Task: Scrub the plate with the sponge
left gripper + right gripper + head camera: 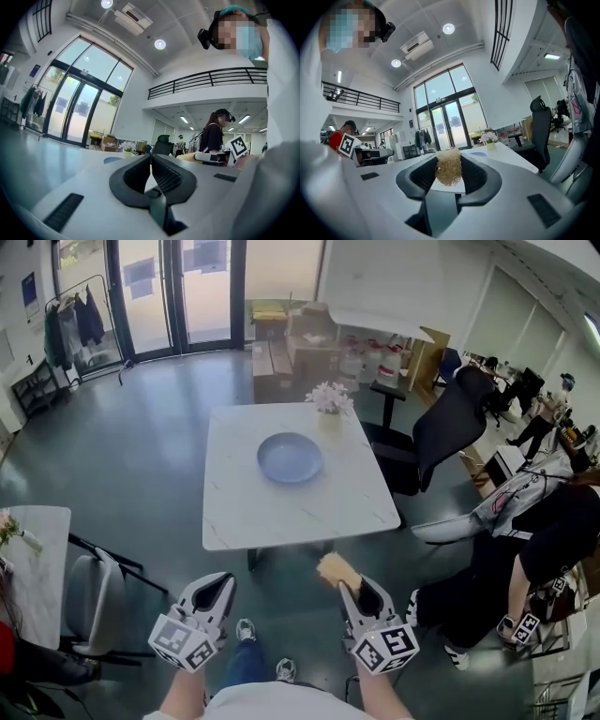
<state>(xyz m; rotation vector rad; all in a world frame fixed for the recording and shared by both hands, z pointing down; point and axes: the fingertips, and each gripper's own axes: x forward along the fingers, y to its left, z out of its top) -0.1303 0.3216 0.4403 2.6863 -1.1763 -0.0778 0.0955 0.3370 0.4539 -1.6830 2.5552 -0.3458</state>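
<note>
On white marble counter (pixel 246 514), well ahead of both claws: round blue-grey plate (pixel 290 457), not yet scrubbed. Right claw (pixel 351 584) pinching tan fibrous sponge (pixel 337 569); left claw (pixel 221 583) pressed together, empty. Remaining: reach plate, scrub.

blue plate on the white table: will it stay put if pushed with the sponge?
Probably slides: the plate sits loose on a smooth, glossy-looking table. It is shallow and wide, so unlikely to tip. Likely rigid, possibly breakable.
</note>
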